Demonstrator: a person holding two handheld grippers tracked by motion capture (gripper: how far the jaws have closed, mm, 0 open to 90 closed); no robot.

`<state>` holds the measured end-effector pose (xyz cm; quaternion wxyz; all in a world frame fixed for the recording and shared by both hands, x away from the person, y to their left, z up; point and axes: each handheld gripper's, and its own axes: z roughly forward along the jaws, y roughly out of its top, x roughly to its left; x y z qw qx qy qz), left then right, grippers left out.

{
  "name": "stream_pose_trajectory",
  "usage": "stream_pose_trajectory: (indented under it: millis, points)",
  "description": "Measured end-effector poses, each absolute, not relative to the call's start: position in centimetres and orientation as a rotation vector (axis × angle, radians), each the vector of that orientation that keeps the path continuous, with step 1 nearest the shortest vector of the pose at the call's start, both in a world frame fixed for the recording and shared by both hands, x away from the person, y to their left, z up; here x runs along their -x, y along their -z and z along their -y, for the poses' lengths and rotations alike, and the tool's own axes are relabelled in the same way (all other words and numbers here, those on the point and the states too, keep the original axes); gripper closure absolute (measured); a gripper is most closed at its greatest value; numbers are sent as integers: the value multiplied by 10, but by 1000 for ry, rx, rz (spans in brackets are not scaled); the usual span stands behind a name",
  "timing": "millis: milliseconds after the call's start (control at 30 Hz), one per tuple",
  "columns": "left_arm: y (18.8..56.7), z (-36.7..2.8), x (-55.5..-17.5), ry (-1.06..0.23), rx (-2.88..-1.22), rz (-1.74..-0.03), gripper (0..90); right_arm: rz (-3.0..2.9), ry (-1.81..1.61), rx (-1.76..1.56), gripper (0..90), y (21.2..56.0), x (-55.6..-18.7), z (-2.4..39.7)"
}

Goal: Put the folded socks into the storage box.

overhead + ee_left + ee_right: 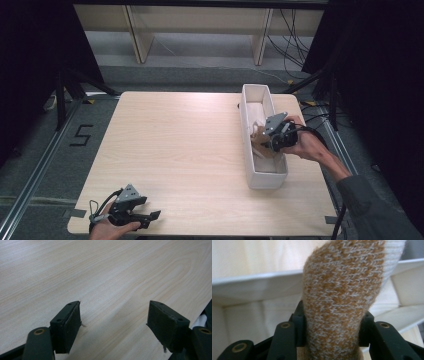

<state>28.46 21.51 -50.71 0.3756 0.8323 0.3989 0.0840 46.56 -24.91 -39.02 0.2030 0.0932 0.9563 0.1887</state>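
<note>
While we look from the high view, our right claw (268,136) holds the brown-and-white knitted sock (261,140) over the long white rectangular bin (248,150) at the right of the pale wooden counter (185,150); our left claw (150,216) rests well apart from the bin. Seen from the left gripper view, that claw (115,325) stands wide with nothing in it. From the right gripper view, the pads clamp the sock (342,302) inside the bin (257,285). If we let go carelessly, the sock could drape over the bin wall.
</note>
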Motion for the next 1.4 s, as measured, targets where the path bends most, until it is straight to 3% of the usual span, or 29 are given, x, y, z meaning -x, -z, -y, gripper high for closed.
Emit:
stream_pose_trajectory:
  millis: [200,367,467,567,667,933,1400]
  points:
    - [508,-215,-285,-216,-2134,-1021,260,-2729,-562,-275,534,405,-456,250]
    - [508,-215,-286,-213,-2134,-1022,259,-2754,-665,-347,385,402,-454,255]
    - [508,-215,-285,-212,-2140,-1020,259,-2739,-771,-425,342,389,-452,260]
    - [508,-215,-286,-211,-2140,-1020,259,-2717,-883,-452,383,371,-448,265]
    - [508,-215,-286,-214,-2146,-1012,260,-2692,-969,-464,503,356,-445,270]
    - [509,-215,-285,-209,-2149,-1023,259,-2789,-937,-474,724,361,-450,259]
    - [510,-213,-285,-204,-2156,-1013,260,-2947,-582,-256,739,387,-440,242]
